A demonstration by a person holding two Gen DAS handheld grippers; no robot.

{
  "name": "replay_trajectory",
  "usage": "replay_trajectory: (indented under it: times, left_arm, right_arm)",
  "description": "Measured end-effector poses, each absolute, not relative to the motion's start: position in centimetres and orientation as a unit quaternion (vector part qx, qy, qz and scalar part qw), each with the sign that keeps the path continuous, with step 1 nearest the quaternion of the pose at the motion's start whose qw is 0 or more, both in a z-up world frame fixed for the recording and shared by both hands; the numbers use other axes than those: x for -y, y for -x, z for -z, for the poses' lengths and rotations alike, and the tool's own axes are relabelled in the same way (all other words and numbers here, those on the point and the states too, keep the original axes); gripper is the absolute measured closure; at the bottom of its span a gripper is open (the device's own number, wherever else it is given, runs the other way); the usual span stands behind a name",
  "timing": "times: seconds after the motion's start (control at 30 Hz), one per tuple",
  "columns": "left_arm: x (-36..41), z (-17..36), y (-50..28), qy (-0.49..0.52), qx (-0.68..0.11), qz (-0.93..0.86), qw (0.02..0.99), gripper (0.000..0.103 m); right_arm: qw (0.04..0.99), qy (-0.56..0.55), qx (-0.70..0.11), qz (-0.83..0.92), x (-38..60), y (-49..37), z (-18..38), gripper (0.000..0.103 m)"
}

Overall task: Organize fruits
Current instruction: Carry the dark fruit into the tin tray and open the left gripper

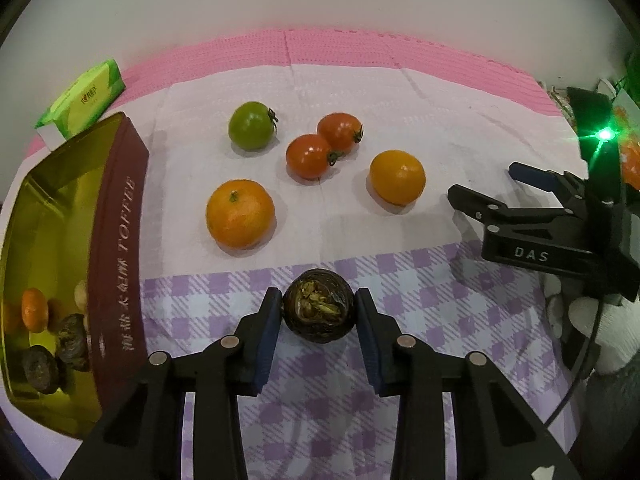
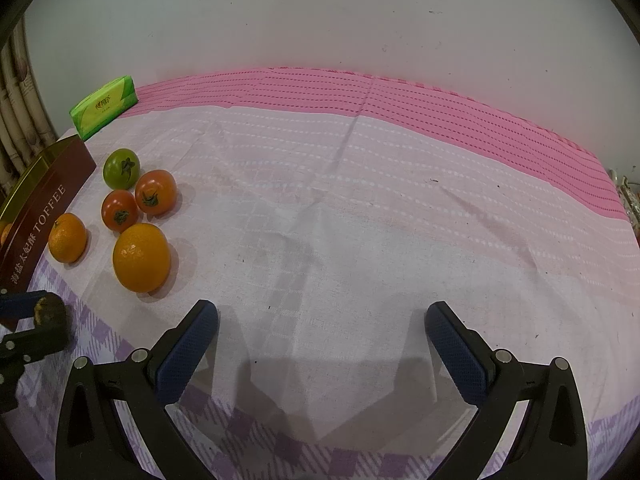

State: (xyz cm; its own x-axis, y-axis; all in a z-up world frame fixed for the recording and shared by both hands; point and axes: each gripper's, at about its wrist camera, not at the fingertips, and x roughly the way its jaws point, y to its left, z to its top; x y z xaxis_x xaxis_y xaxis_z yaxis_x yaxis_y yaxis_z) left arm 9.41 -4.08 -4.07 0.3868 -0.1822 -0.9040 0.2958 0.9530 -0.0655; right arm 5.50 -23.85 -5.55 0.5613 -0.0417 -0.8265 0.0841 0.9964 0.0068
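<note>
Gripping a dark brown, wrinkled round fruit [image 1: 319, 309] with a yellowish split top between left gripper [image 1: 319, 312] fingers, low over the checked cloth [image 1: 420, 280]; right gripper [image 2: 320, 332] fingers gaping wide, holding nothing.

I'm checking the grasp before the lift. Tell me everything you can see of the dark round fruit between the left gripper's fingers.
The dark round fruit is brown-black with a glossy, wrinkled skin; its top is broken open, showing yellowish, fibrous flesh. It sits low over the purple-checked cloth, clamped between the blue pads of the left gripper, one pad on each side. Whether it still touches the cloth cannot be told. In the right wrist view it shows at the left edge, gripped.
</note>
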Motion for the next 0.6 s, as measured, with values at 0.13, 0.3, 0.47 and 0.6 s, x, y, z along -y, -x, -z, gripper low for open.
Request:
replay_trajectory:
  times: [0.13,0.3,0.47,0.6]
  left_arm:
    - [3.4,2.7,-9.0,-0.049,-0.522,0.142,0.84,0.07]
    - [1.7,0.8,-8.7,-0.039,-0.503,0.133,0.853,0.07]
    - [-1.0,-0.6,-8.6,-0.03,-0.489,0.109,0.865,0.07]
    - [-3.4,-1.0,-8.5,-0.027,-0.485,0.084,0.87,0.07]
  right_arm:
    - [0.883,-0.023,-0.467,0.036,23.8,-5.5,5.6,0.0]
    - [0.883,-0.023,-0.467,0.036,23.8,-5.5,5.6,0.0]
    - [0.883,-0.023,-0.467,0.036,23.8,-5.5,5.6,0.0]
    - [0.883,-0.023,-0.467,0.036,23.8,-5.5,5.6,0.0]
